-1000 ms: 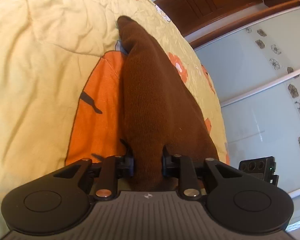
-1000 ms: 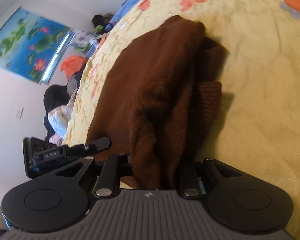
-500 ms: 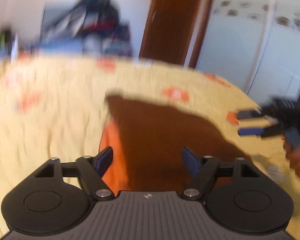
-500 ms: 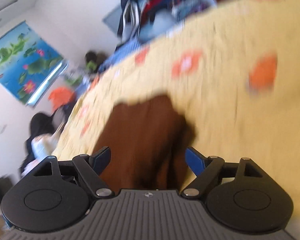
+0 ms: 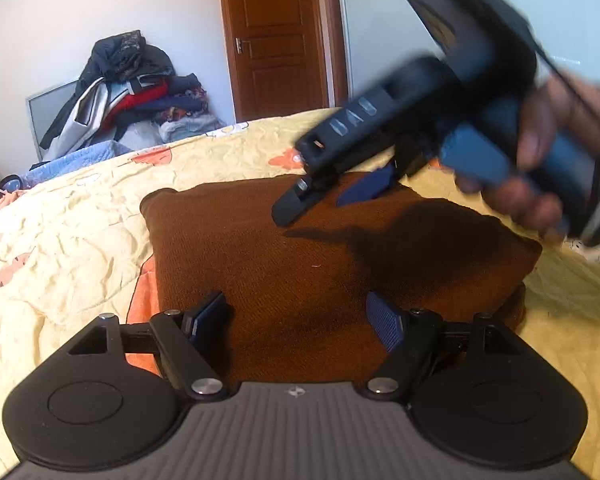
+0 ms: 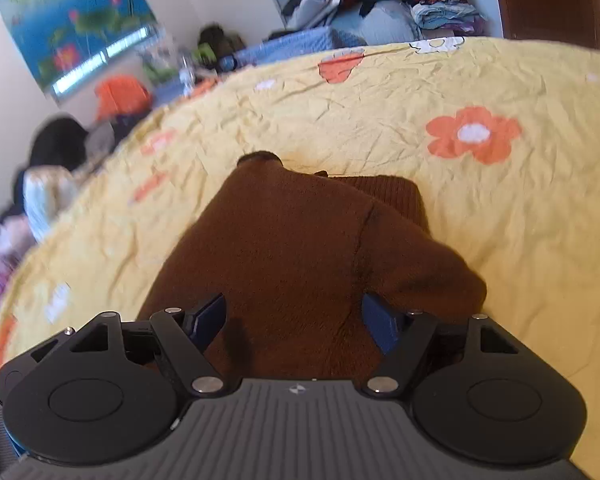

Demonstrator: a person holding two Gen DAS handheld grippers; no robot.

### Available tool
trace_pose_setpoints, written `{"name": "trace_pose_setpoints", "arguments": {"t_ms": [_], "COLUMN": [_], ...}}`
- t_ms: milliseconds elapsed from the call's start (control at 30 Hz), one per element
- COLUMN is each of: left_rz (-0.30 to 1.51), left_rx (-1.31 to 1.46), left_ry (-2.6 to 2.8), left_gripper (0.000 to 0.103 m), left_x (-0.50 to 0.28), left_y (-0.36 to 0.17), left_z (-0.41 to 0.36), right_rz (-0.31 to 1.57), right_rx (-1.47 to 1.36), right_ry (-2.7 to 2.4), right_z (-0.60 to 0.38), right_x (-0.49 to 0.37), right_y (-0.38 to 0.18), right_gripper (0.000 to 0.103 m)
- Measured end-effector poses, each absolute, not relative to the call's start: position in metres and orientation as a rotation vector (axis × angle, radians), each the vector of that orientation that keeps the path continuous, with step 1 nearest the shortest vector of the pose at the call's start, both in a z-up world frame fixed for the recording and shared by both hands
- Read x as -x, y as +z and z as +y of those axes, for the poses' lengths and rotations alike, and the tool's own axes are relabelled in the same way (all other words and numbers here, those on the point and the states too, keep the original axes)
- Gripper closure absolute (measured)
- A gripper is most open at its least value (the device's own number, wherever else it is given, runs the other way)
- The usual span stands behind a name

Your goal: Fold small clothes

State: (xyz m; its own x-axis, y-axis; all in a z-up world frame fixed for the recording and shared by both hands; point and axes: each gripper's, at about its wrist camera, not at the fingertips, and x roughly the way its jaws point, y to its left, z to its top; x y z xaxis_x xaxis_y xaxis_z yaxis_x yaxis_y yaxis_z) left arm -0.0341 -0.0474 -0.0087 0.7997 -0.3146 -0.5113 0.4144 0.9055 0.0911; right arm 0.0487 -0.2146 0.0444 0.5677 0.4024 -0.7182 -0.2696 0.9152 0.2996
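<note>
Two grippers over one folded brown sweater (image 5: 300, 248) on the yellow bedspread (image 5: 60, 240) | left gripper (image 5: 296, 312) jaws spread, empty | right gripper (image 6: 292, 316) jaws narrowing, gripping nothing, above the sweater.

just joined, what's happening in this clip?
A person is folding a brown knit sweater on a bed with a yellow flowered sheet, using a pair of handheld tongs in each hand. The sweater lies folded into a compact rectangle. The left tongs are open over its near edge, gripping nothing. The right tongs, held in a hand, hover over the far side; their jaws are closing with no cloth pinched between them.
</note>
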Motion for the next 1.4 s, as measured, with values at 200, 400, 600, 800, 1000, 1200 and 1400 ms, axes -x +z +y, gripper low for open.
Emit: {"name": "trace_pose_setpoints", "arguments": {"t_ms": [200, 400, 600, 800, 1000, 1200, 1400], "left_rz": [0.511, 0.511, 0.511, 0.51, 0.51, 0.501, 0.441], "left_rx": [-0.184, -0.182, -0.172, -0.165, -0.169, -0.185, -0.164], "left_ry": [-0.395, -0.397, -0.406, -0.408, -0.405, -0.4, -0.334], "left_gripper": [0.025, 0.025, 0.025, 0.024, 0.024, 0.024, 0.024], "left_x": [0.038, 0.042, 0.04, 0.039, 0.04, 0.042, 0.076], "left_y": [-0.008, -0.007, -0.007, -0.008, -0.008, -0.009, 0.0], "left_z": [-0.048, -0.047, -0.043, -0.042, -0.045, -0.047, -0.039], "right_rz": [0.818, 1.01, 0.903, 0.96, 0.78, 0.825, 0.794], "right_rx": [-0.181, -0.16, -0.301, -0.529, -0.176, -0.033, -0.067], "right_ry": [0.53, 0.509, 0.451, 0.358, 0.368, 0.369, 0.327], "right_z": [-0.176, -0.137, -0.189, -0.239, -0.195, -0.187, -0.189], "right_x": [-0.073, -0.143, -0.134, -0.116, -0.057, -0.055, -0.016], "right_y": [0.084, 0.036, 0.011, 0.008, 0.052, 0.014, 0.049], "right_gripper": [0.014, 0.017, 0.076, 0.098, 0.007, 0.004, 0.006]}}
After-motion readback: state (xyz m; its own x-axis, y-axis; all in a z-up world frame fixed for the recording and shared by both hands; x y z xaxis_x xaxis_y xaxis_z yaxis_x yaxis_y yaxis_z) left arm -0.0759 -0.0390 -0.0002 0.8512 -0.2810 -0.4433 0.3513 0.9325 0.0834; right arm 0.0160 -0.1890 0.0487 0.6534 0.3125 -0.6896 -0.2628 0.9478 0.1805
